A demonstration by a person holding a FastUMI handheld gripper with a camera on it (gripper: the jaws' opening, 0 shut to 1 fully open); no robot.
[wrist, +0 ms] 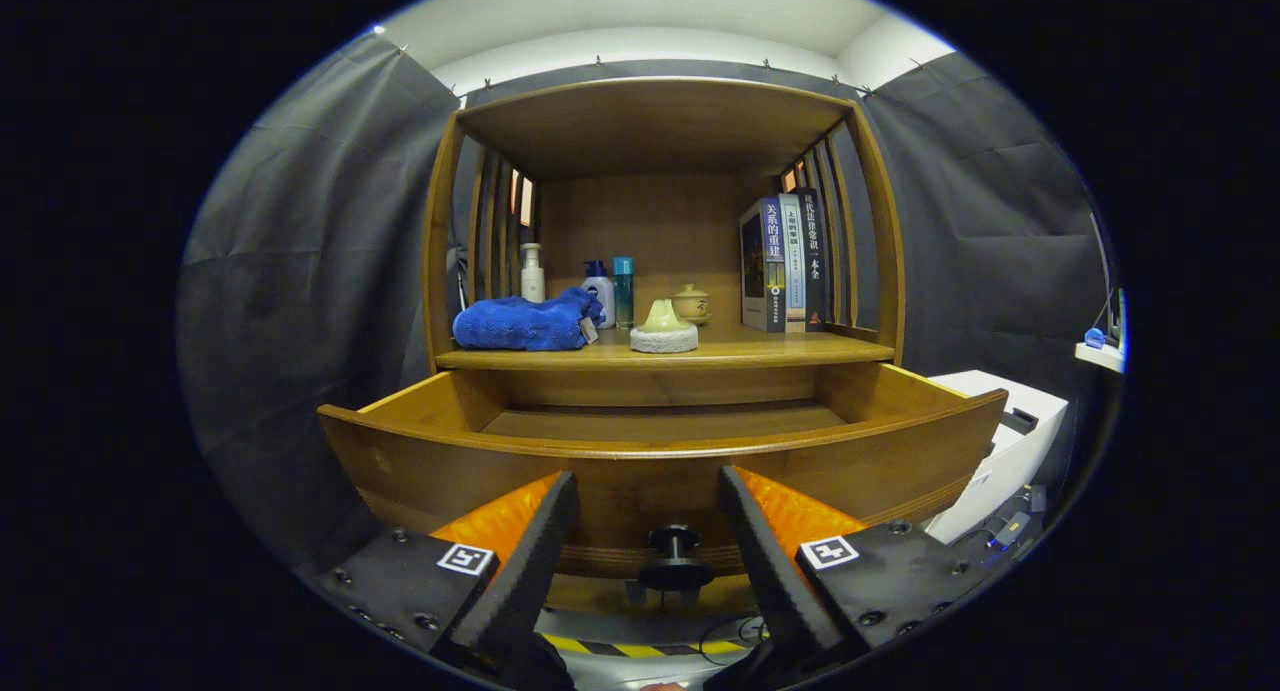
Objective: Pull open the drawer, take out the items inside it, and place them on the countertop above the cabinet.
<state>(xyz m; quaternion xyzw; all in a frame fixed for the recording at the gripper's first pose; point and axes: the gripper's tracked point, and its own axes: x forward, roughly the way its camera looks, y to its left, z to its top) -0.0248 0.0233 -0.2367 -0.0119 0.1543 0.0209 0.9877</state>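
- My jaws (648,561) stand apart and hold nothing, with the small dark round knob (675,556) of the curved-front wooden drawer (660,476) sitting between them, touching neither
- The drawer is pulled well out; the strip of its floor I can see over the front rim looks bare, but the near part is hidden, so I cannot tell what lies inside
- On the wooden bench (800,349) above the drawer sit a folded blue towel (525,323), three bottles, a pale lidded dish (664,329), a small tan pot (691,303) and upright books (785,263)
- I judge the pulling step done or nearly so; next I should back off the knob, rise over the front rim and look down in
- Room: the rim is the edge to clear; the bench has open space between dish and books, and headroom under the top board is ample
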